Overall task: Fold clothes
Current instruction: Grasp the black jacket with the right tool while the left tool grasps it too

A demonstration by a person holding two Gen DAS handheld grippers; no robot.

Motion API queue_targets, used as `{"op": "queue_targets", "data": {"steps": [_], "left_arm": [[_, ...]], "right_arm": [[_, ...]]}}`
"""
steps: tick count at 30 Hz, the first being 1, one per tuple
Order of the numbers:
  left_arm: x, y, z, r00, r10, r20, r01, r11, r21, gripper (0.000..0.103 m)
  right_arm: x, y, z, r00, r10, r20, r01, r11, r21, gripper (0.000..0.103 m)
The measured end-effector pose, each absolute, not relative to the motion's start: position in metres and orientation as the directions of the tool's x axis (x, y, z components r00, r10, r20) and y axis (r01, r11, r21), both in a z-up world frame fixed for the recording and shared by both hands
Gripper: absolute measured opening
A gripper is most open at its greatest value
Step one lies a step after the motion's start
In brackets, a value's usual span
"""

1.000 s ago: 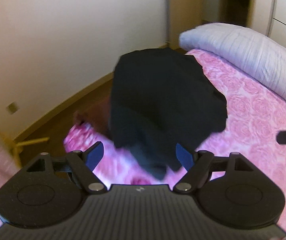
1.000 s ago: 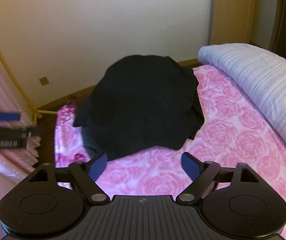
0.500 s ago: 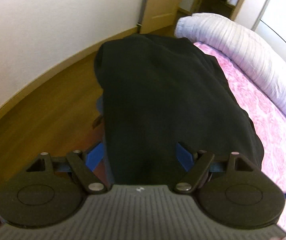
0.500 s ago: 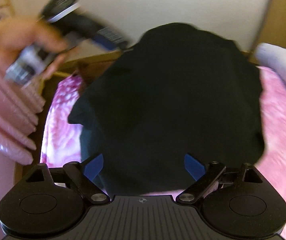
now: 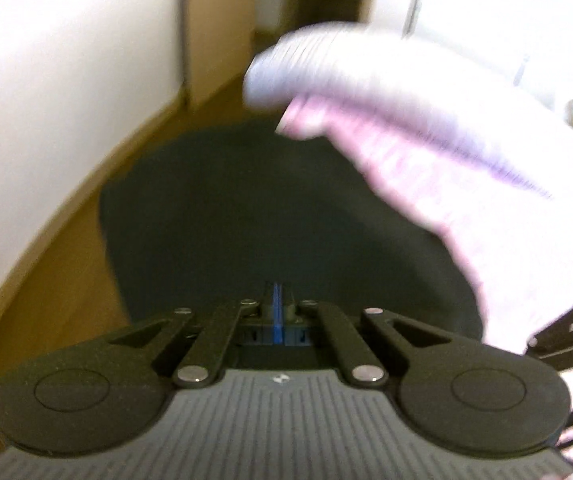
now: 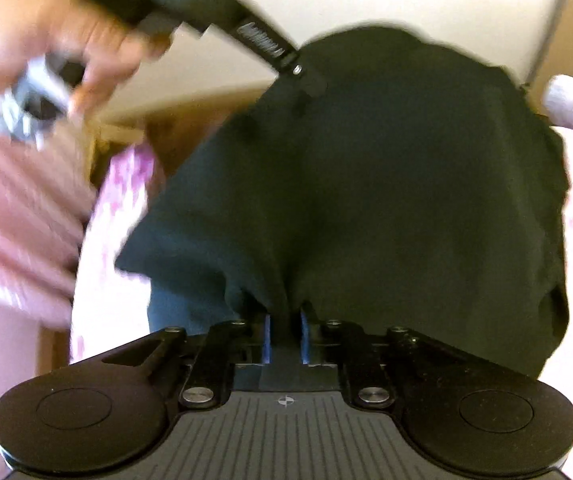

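Left wrist view. The step in hand appears to be the first grasp of the fold: taking hold of the near edge of the garment [image 5: 286,216] at two places. The dark garment lies on the bed [image 5: 498,248], spread from just beyond the fingers to the far edge, beside the wall and wooden floor [image 5: 54,280] at left; the picture is blurred. The left gripper [image 5: 277,312] has just been closing, and its blue pads now meet with no gap between them. The garment's near edge lies right at the fingertips, but whether cloth is pinched between the pads cannot be told; only a thin blue line shows. A grey pillow [image 5: 326,68] lies far right.

Right wrist view. The right gripper [image 6: 285,332] has likewise just been closing. Its fingers stand nearly together, with a narrow gap filled by a dark fold of the garment [image 6: 386,184], which bunches and puckers toward the pads. This reads as a grip on the near hem. The garment spreads away from the fingers over the pink bed [image 6: 114,216], its left corner lying flat near the bed's left edge. At far left a hand [image 6: 46,40] holds the left gripper, which reaches to the garment's far left part.

Judged from this, the next move calls for lifting both held points together, keeping the hem taut between them, and carrying it across to the far edge. If the left grip proves empty, the hem would sag on that side.
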State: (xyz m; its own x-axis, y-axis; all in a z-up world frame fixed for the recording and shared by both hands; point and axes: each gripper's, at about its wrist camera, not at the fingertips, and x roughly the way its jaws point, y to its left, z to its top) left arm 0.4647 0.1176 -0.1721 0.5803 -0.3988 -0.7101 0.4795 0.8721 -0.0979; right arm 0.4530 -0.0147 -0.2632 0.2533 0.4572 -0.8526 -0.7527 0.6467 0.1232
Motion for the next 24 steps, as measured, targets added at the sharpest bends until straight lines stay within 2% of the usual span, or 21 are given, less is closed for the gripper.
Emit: {"op": "queue_targets", "data": {"steps": [5, 7, 8, 9, 14, 16, 20, 24], "left_arm": [[0.462, 0.095, -0.114, 0.618, -0.458, -0.639, 0.478, 0.864, -0.157, 0.001], [0.442, 0.097, -0.106, 0.64, -0.445, -0.626, 0.454, 0.877, -0.16, 0.017], [0.433, 0.096, -0.107, 0.646, -0.429, -0.631, 0.44, 0.885, -0.152, 0.038], [0.422, 0.096, -0.111, 0.649, -0.408, -0.642, 0.422, 0.895, -0.142, 0.048], [0.381, 0.09, -0.153, 0.589, -0.32, -0.742, 0.328, 0.934, -0.143, 0.047], [0.365, 0.084, -0.161, 0.57, -0.32, -0.757, 0.314, 0.936, -0.159, 0.047], [0.346, 0.062, -0.153, 0.559, -0.367, -0.744, 0.362, 0.915, -0.179, 0.051], [0.336, 0.033, -0.139, 0.541, -0.433, -0.721, 0.445, 0.875, -0.191, 0.061]], "right_arm": [[0.46, -0.087, -0.178, 0.433, 0.506, -0.746, -0.645, 0.752, 0.136, 0.011], [0.449, -0.116, -0.154, 0.488, 0.499, -0.716, -0.626, 0.772, 0.112, 0.011], [0.441, -0.13, -0.149, 0.507, 0.493, -0.707, -0.614, 0.782, 0.106, 0.011], [0.433, -0.142, -0.146, 0.524, 0.487, -0.699, -0.602, 0.792, 0.101, 0.011], [0.387, -0.205, -0.146, 0.566, 0.462, -0.682, -0.534, 0.836, 0.122, 0.01], [0.364, -0.227, -0.15, 0.569, 0.443, -0.693, -0.504, 0.853, 0.131, 0.01], [0.314, -0.269, -0.146, 0.57, 0.376, -0.73, -0.44, 0.891, 0.115, 0.01], [0.263, -0.307, -0.135, 0.565, 0.269, -0.78, -0.396, 0.918, 0.03, 0.01]]}}
